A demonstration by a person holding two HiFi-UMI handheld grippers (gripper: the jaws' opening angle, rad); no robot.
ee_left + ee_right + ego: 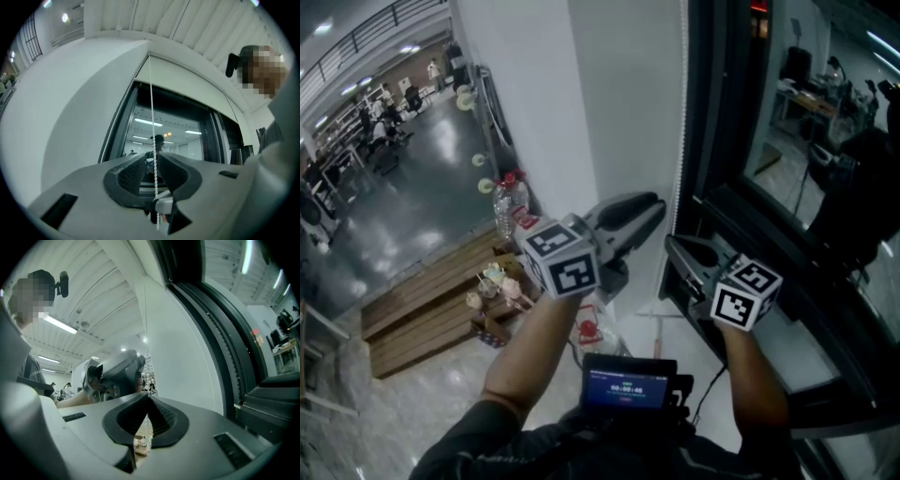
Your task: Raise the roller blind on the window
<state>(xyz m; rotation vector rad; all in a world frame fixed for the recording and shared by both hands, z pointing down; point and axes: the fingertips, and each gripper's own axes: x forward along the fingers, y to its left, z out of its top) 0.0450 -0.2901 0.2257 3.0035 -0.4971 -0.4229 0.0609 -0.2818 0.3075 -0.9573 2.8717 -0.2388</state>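
A white bead chain (682, 141) hangs down beside the dark window frame (722, 112). In the left gripper view the chain (151, 103) drops from the pale roller blind (187, 79) at the window's top and passes between the jaws of my left gripper (151, 161). The jaws stand slightly apart around the chain without pressing it. In the head view the left gripper (656, 206) points at the chain. My right gripper (670, 246) sits just below and to the right of it. The right gripper (147, 398) is shut, and the chain (148, 427) shows through it below the tips.
A white wall pillar (609, 94) stands left of the window. Plastic bottles (508, 202) and small items sit on a wooden platform (422, 309) far below. A window ledge (806, 347) runs at the right. A small screen device (628, 384) hangs at the person's chest.
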